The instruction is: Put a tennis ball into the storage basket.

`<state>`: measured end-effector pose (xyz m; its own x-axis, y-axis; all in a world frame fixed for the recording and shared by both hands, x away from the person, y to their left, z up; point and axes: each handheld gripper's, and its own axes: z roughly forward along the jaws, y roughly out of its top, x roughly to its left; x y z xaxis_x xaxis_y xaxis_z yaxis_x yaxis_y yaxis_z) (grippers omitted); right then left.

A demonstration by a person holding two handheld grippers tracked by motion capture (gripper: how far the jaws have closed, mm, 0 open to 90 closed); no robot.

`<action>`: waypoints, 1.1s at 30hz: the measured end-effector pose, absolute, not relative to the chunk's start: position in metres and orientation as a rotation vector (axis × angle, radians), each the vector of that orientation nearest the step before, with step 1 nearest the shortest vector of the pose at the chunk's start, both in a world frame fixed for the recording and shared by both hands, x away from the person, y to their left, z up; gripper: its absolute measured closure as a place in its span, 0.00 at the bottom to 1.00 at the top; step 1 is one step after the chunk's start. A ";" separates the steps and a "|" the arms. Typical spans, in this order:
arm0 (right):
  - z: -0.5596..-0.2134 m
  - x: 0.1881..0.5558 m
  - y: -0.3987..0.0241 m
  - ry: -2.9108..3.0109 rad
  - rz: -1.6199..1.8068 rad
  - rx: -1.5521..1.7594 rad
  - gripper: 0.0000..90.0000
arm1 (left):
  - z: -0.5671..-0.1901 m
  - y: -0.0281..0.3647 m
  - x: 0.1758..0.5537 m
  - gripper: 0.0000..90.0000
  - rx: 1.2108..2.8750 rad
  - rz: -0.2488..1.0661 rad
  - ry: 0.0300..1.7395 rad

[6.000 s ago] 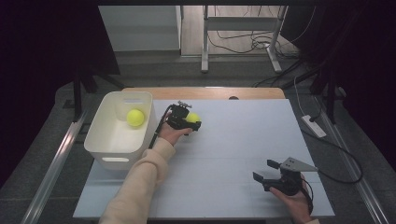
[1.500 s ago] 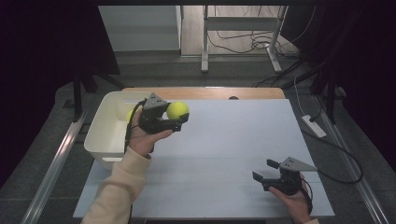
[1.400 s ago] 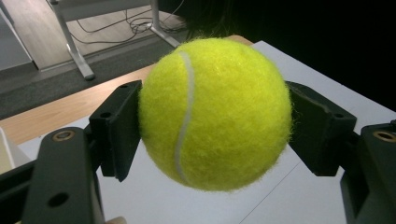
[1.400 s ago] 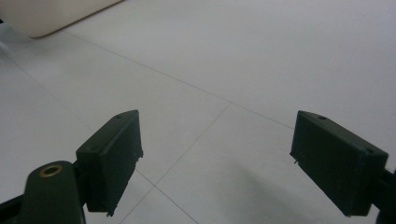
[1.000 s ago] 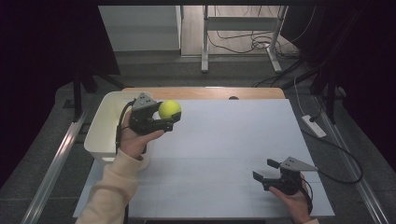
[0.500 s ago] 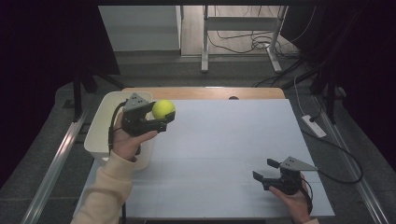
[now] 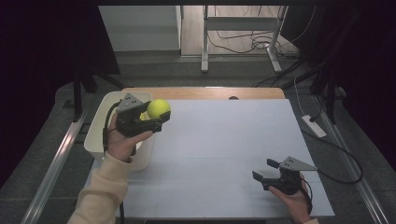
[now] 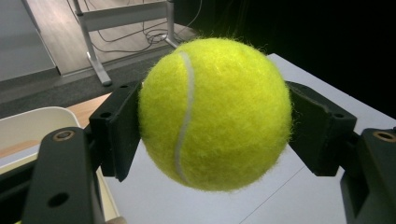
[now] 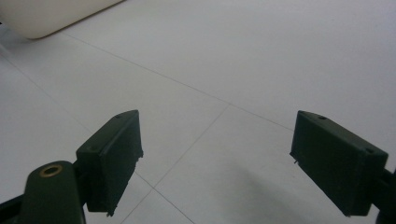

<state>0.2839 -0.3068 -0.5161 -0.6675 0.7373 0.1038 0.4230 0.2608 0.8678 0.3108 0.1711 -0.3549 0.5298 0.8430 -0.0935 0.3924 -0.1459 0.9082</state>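
A yellow-green tennis ball (image 7: 159, 107) (image 8: 233, 93) is clamped between the black jaws of my left gripper (image 7: 158, 116) (image 8: 212, 123), which is shut on it. The hand holds it in the air over the right rim of a white bin (image 7: 100, 126) (image 8: 28, 123) at the table's left. A sliver of a second yellow ball (image 7: 143, 116) shows inside the bin, mostly hidden behind the gripper. My right gripper (image 7: 264, 170) (image 9: 217, 158) rests low at the front right of the white table top (image 7: 224, 140), open, with nothing between its jaws.
A corner of the bin (image 9: 46, 16) appears far off in the right gripper view. A strip of wooden table edge (image 7: 210, 92) runs along the back. Cables and metal desk legs (image 7: 205, 42) lie on the floor beyond. A power strip (image 7: 314, 126) lies right of the table.
My left gripper has carried the tennis ball leftward, from over the table top to above the bin's right rim. The right gripper has stayed where it was, still open.
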 end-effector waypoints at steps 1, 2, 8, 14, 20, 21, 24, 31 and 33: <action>-0.516 0.284 -0.307 2.216 1.368 1.063 0.18 | -0.355 0.172 0.310 0.29 1.751 0.557 1.038; -0.516 0.284 -0.307 2.216 1.368 1.063 0.18 | -0.355 0.172 0.310 0.29 1.757 0.561 1.036; -0.516 0.284 -0.307 2.216 1.366 1.065 0.18 | -0.354 0.178 0.308 0.29 1.749 0.569 1.045; -0.516 0.284 -0.307 2.215 1.366 1.065 0.18 | -0.354 0.184 0.308 0.29 1.741 0.572 1.055; -0.516 0.284 -0.307 2.215 1.364 1.066 0.18 | -0.354 0.190 0.308 0.29 1.730 0.580 1.070; -0.516 0.284 -0.307 2.216 1.364 1.065 0.18 | -0.354 0.192 0.307 0.29 1.727 0.581 1.072; -0.516 0.284 -0.307 2.215 1.363 1.066 0.18 | -0.355 0.195 0.307 0.29 1.725 0.586 1.082; -0.516 0.284 -0.307 2.215 1.363 1.065 0.18 | -0.356 0.205 0.306 0.29 1.712 0.608 1.111; -0.517 0.284 -0.307 2.217 1.362 1.062 0.18 | -0.356 0.207 0.306 0.29 1.718 0.622 1.116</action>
